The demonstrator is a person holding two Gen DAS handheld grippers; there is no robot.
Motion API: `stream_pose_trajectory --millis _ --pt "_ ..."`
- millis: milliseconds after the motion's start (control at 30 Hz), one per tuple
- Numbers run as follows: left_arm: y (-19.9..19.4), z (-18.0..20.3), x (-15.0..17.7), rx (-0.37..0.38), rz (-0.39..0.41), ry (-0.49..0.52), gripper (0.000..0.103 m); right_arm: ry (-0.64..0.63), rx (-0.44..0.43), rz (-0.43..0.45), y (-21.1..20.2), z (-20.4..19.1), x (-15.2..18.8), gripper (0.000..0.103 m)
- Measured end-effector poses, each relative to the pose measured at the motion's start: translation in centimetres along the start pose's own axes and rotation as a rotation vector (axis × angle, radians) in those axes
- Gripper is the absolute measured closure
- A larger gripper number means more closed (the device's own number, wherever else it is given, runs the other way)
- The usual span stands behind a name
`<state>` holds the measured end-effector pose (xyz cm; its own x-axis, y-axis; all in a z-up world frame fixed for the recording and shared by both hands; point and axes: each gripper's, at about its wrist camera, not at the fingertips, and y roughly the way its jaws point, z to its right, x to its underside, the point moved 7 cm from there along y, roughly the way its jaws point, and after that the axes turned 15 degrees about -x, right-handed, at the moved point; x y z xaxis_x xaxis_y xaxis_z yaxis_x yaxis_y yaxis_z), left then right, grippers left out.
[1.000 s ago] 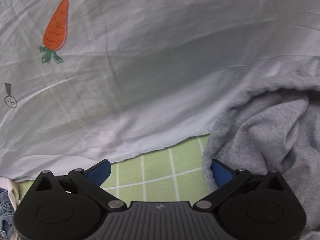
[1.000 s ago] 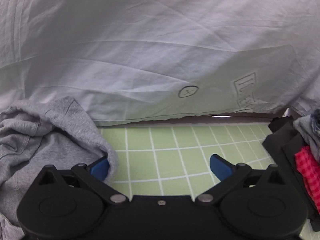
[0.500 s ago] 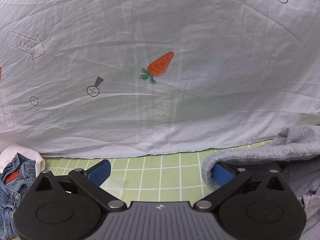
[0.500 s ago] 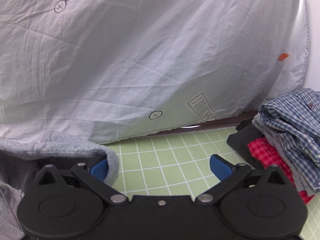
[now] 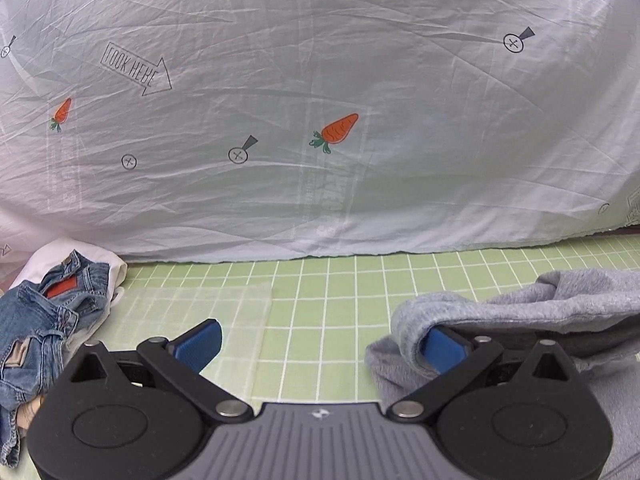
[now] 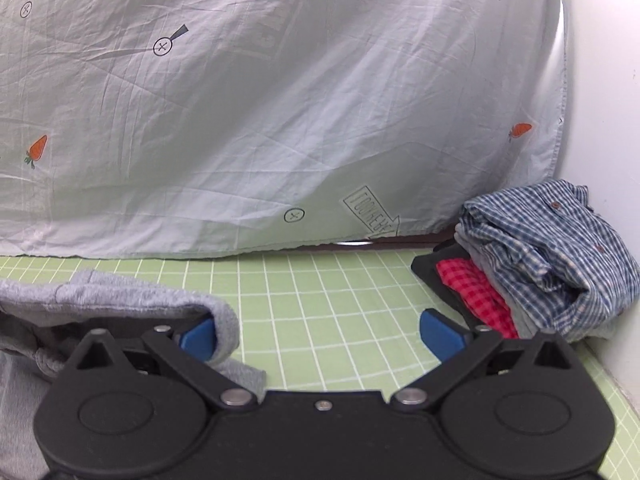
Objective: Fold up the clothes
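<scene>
A grey fleece garment [image 5: 520, 312] lies on the green grid mat [image 5: 328, 300]. Its left edge drapes over the right finger of my left gripper [image 5: 322, 346], which stands wide open with only mat between the blue pads. In the right wrist view the same grey garment [image 6: 100, 292] lies at the left, and its hem curls over the left finger of my right gripper [image 6: 320, 336]. That gripper is also wide open, with bare mat [image 6: 320, 292] between its pads. Neither pair of fingers is clamped on the fabric.
A pale sheet [image 5: 320, 120] printed with carrots hangs as a backdrop along the mat's far edge. Crumpled blue jeans [image 5: 40, 320] on a white cloth lie at the far left. At the right, against a white wall, a blue plaid shirt [image 6: 552, 248] tops a pile with red checked cloth [image 6: 476, 292].
Both grippers have drawn back from the backdrop sheet, so more mat shows. The grey garment has dropped from a raised bunch to a low, flat fold. The jaws stayed open.
</scene>
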<state>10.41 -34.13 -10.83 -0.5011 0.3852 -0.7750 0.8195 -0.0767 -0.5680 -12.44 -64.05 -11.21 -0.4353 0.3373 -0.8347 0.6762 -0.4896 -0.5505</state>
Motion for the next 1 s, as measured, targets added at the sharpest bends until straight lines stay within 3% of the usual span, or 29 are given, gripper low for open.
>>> stream_pose_trajectory --millis 200,367,567,833,1000 --pt "-0.9 -0.5 5.0 0.01 -0.106 0.011 0.0 -0.009 0.0 -0.074 -1.2 -0.4 3.8 0.0" --pt "-1.5 -0.1 7.8 0.091 -0.196 0.013 0.0 -0.021 -0.014 -0.15 -1.3 -1.0 5.9 0.0" --pt "-2.9 0.6 7.7 0.208 -0.194 0.001 0.0 -0.049 -0.073 -0.158 -2.6 -3.0 6.4 0.0" --pt "-1.5 1.7 7.6 0.209 -0.23 0.01 0.0 -0.043 -0.148 -0.142 -2.7 -4.3 5.5 0.0" --pt "0.6 2.5 8.1 0.191 -0.278 0.022 0.0 -0.013 -0.12 -0.211 0.0 -3.5 6.2 0.0"
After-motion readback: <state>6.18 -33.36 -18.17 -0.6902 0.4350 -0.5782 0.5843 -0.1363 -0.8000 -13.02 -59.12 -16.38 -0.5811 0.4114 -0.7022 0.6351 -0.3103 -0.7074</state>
